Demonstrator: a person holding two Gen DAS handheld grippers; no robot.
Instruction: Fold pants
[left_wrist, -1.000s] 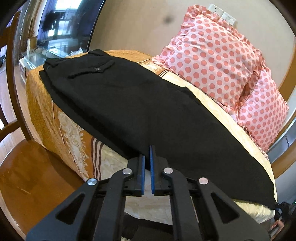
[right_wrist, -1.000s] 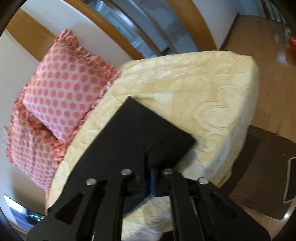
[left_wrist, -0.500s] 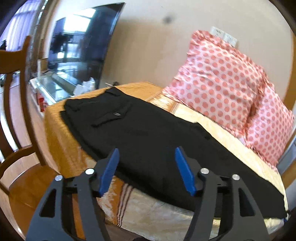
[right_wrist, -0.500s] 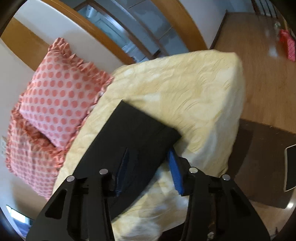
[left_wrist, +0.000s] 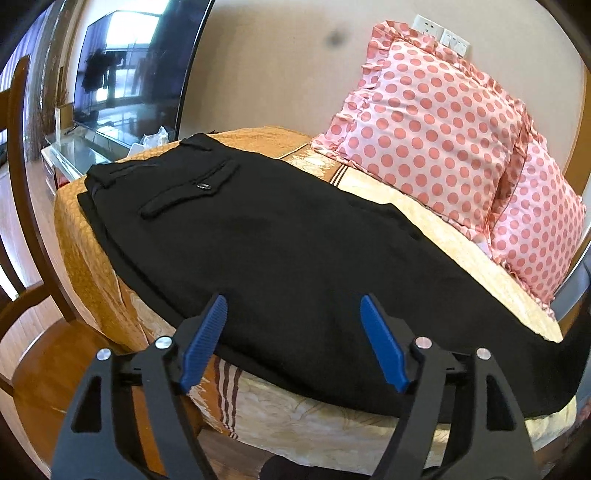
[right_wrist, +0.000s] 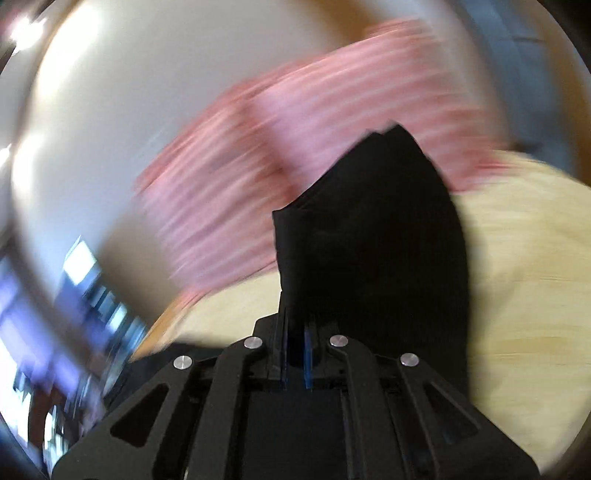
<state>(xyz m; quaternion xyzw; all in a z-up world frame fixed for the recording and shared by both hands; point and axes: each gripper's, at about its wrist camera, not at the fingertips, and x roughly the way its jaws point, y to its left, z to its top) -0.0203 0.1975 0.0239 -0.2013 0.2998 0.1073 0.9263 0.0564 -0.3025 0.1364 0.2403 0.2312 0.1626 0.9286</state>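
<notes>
Black pants lie lengthwise on the yellow bed, waistband and back pocket at the far left, leg ends to the right. My left gripper is open, jaws wide apart, just over the near edge of the pants and not touching them. My right gripper is shut on the leg end of the pants, which rises lifted in front of it. The right wrist view is blurred by motion.
Two pink polka-dot pillows lean on the wall behind the bed. A wooden chair stands at the left of the bed. A television and a glass stand sit at the far left.
My left gripper opened, let go of the pants' edge and drew back. My right gripper opened, then shut on the leg end and is swinging it up toward the pillows.
</notes>
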